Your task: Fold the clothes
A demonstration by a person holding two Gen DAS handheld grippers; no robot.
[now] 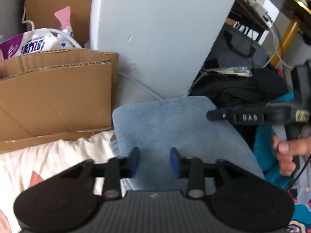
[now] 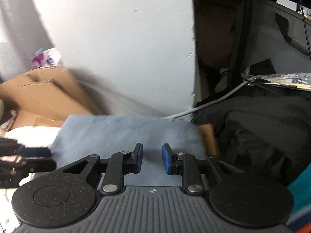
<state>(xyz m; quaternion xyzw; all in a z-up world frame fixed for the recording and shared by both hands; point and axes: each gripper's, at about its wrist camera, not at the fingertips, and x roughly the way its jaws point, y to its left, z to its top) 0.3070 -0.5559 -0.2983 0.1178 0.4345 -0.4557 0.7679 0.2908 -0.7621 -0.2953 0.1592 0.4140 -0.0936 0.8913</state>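
The blue cloth [image 1: 175, 128] lies in the lower middle of both wrist views, a squared-off, doubled-looking slab with rounded far corners, resting partly on a cream printed bedsheet [image 1: 58, 155] at lower left; whether it has more folds to come or is as flat as it will get, I can't say from here. It looks soft, napped and light, the sort of fabric that sags when lifted by one point and won't slip much, so I'd judge the corners and the thick left edge, where layers seem to stack, are the places to pinch. The left gripper [image 1: 154, 162] hovers over its near part with fingers apart and nothing between them; the right gripper [image 2: 152, 160] does the same, fingers spread and empty, with a hand [image 1: 287, 151] on its handle at the right of the left view. Room is tight: a cardboard box [image 1: 54, 97] crowds the left, a pale wall panel [image 1: 155, 38] stands just behind the far edge, a white cable [image 2: 204, 106] trails past the far right corner, and dark bags [image 2: 252, 132] press in on the right
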